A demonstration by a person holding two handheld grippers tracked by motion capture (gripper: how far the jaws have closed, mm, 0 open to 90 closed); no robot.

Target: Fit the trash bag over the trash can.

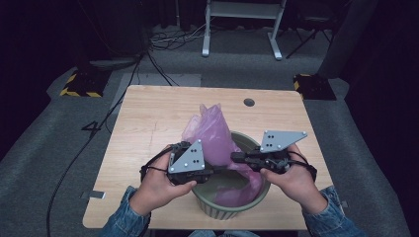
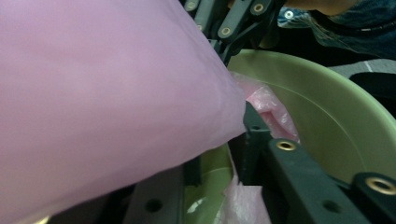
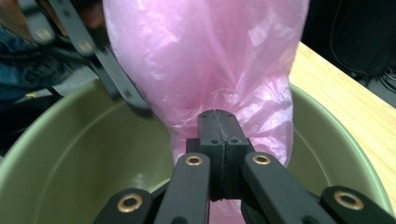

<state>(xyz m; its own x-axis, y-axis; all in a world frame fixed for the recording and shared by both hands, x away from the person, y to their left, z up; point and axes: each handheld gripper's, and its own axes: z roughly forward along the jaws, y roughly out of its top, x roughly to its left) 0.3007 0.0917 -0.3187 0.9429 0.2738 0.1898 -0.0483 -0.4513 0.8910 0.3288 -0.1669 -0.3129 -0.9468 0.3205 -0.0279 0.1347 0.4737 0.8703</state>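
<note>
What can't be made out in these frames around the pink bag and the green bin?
- Left tool: in the left gripper view the pink plastic bag covers one jaw, so a grip on the bin rim can't be told.
- Green bin floor: high view, hidden by the bag.
- Right tool: jaws together at the bag; film pinched between them too thin to confirm.
- Bag contents: film too cloudy.

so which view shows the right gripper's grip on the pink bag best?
Right gripper view: the right gripper has its jaws pressed together on the pink plastic bag. The high view shows it side-on above the green bucket. The left gripper view catches its linkage beyond the bag.
</note>
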